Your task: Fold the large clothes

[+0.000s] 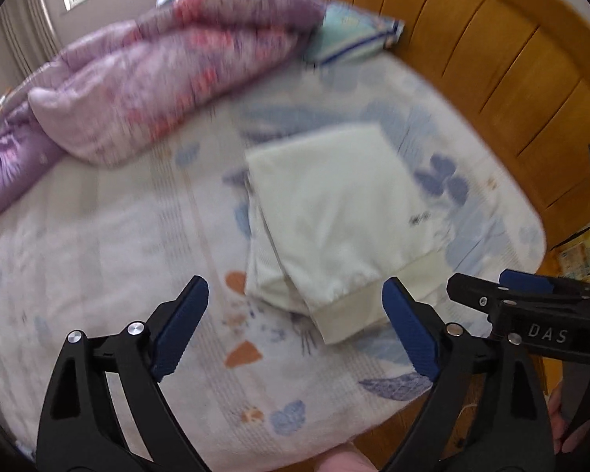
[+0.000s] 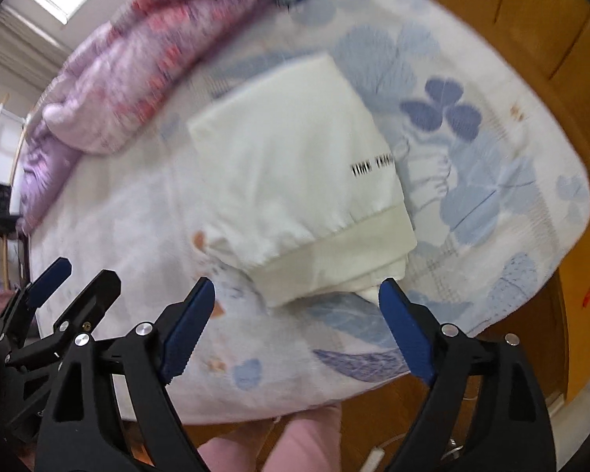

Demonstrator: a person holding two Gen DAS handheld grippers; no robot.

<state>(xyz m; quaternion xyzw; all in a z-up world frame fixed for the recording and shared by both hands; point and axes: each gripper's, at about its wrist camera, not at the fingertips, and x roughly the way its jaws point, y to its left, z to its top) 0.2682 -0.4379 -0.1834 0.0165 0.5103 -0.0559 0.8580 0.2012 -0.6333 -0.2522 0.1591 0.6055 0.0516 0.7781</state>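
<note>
- the cream garment lies folded into a compact rectangle on the floral bedsheet, toward the side of the bed by the wooden headboard, its ribbed hem nearest the cameras and a small dark print near one edge
- the left gripper hangs above the bed with its blue-padded jaws spread wide and nothing between them; the garment's hem shows in the gap but lies well below, untouched
- the right gripper is likewise wide and empty, set just beside the left one, both pointing steeply down at the bundle
- judging from this, the folding itself looks finished or nearly so: the layers are stacked and the hands are off the cloth
- some under-layers peek out at the hem corner on the left of the pile, so the edges are not perfectly flush
- if another move is needed, it calls for coming down to nip that loose corner and square it, or gripping both hem corners for one more fold, or carrying the pile aside
- a rumpled purple quilt sits well apart at the far side of the bed, with a folded teal cloth beside it
</note>
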